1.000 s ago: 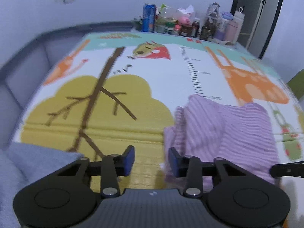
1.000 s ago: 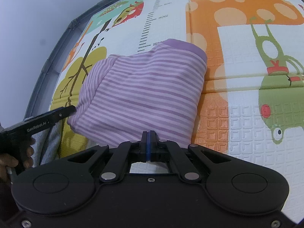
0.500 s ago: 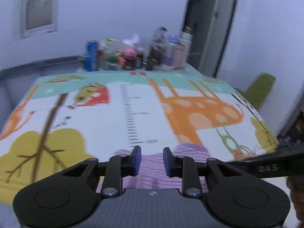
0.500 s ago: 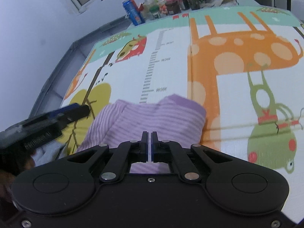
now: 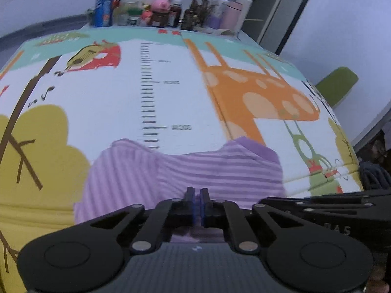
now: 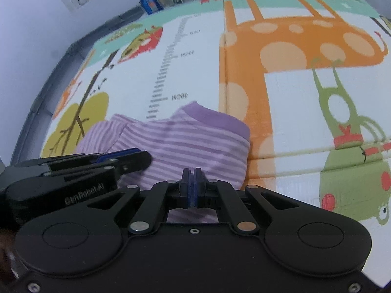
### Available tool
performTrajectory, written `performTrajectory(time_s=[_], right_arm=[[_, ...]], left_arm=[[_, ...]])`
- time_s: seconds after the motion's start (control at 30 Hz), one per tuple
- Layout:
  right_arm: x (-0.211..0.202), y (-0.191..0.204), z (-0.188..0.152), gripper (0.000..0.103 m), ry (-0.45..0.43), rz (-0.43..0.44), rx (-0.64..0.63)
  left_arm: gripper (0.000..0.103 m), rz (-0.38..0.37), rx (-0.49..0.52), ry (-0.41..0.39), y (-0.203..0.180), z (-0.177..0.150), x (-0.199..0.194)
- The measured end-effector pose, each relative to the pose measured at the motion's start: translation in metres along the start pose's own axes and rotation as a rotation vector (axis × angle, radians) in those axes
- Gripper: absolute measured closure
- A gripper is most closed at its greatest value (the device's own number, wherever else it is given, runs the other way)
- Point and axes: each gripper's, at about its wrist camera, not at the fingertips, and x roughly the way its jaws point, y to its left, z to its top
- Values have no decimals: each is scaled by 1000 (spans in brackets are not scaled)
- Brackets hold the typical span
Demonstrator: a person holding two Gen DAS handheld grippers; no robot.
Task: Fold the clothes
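Observation:
A folded lilac striped garment (image 5: pixel 195 171) with a plain purple band lies on the cartoon play mat (image 5: pixel 122 97). My left gripper (image 5: pixel 197 202) hovers over the garment's near edge with its blue pads almost touching and no cloth seen between them. In the right wrist view the garment (image 6: pixel 190 141) lies just beyond my right gripper (image 6: pixel 192 180), which is shut with nothing in it. The left gripper (image 6: pixel 136 158) reaches in from the left over the cloth. The right gripper (image 5: pixel 273 201) shows at the lower right of the left wrist view.
Several bottles, cans and jars (image 5: pixel 161 12) crowd the far end of the mat. A grey padded rail (image 6: pixel 48 78) borders its left side. A green chair (image 5: pixel 339 85) and a dark doorway (image 5: pixel 271 7) are to the right.
The left gripper swung right from the mat's left side to above the garment, and its fingers went from wide open to shut. The right gripper rose and tilted up, staying shut.

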Motion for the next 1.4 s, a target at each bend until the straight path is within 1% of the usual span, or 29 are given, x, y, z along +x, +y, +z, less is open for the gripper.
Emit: performTrajectory(time_s=[0.1, 0.23, 0.37, 0.43, 0.47, 0.5, 0.53, 0.6, 0.63, 0.67, 0.7, 0.73, 0.77, 0.8, 0.83, 0.87, 0.93, 1.0, 1.1, 1.17, 1.2, 1.23, 1.27, 1.3, 1.4], right_arm=[[2, -3, -1, 103, 2, 5, 6], [3, -4, -2, 103, -2, 7, 5], [1, -4, -3, 103, -11, 5, 1], [-4, -5, -2, 103, -19, 16, 3], [-7, -6, -2, 102, -25, 23, 4], [-11, -8, -2, 98, -32, 28, 7], [-17, -12, -2, 94, -43, 28, 13], [-28, -19, -2, 67, -60, 27, 27], [-33, -24, -2, 63, -62, 30, 38], [-37, -28, -3, 63, -63, 33, 48], [-40, -31, -4, 63, -60, 37, 53], [-42, -34, -6, 63, -51, 42, 58], [-42, -36, -8, 61, -39, 49, 65], [-42, -39, -10, 59, -25, 59, 75], [-42, -41, -13, 58, -9, 73, 91], [-41, -43, -16, 57, 2, 88, 108], [-37, -44, -21, 55, 23, 117, 137], [-32, -42, -25, 47, 46, 127, 148], [-25, -38, -30, 44, 69, 134, 150], [-21, -38, -34, 44, 88, 147, 169], [-18, -40, -35, 45, 101, 155, 189], [-15, -43, -38, 45, 110, 167, 215], [-13, -46, -40, 50, 113, 183, 245], [-12, -48, -42, 53, 110, 195, 259], [-14, -45, -45, 58, 85, 183, 234]], left_arm=[[99, 41, 4, -10, 11, 0, -3], [100, 56, -41, -23, 31, 3, -6], [100, 42, -86, -33, 44, 5, -8], [100, 61, -97, -42, 44, 6, -12], [99, 90, -95, -61, 44, 7, -18], [99, 120, -89, -83, 43, 8, -24], [98, 129, -92, -100, 44, 8, -31], [97, 129, -115, -129, 51, 10, -45], [94, 133, -127, -133, 54, 9, -51], [87, 135, -136, -133, 57, 8, -55], [83, 135, -141, -131, 59, 7, -59], [75, 127, -152, -124, 61, 4, -62], [63, 114, -167, -114, 63, 1, -63], [56, 100, -183, -104, 64, -2, -65], [40, 84, -204, -97, 66, -5, -66], [28, 65, -234, -95, 68, -9, -66], [24, 39, -282, -91, 70, -16, -64], [24, 28, -306, -71, 73, -22, -59], [23, 11, -345, -39, 78, -31, -50], [23, -1, -370, -17, 81, -37, -45], [24, -7, -383, -6, 83, -40, -42], [29, -12, -396, 5, 84, -43, -39], [32, -18, -409, 15, 86, -46, -36], [33, -26, -419, 18, 87, -48, -34], [43, -45, -430, 13, 87, -50, -35]])
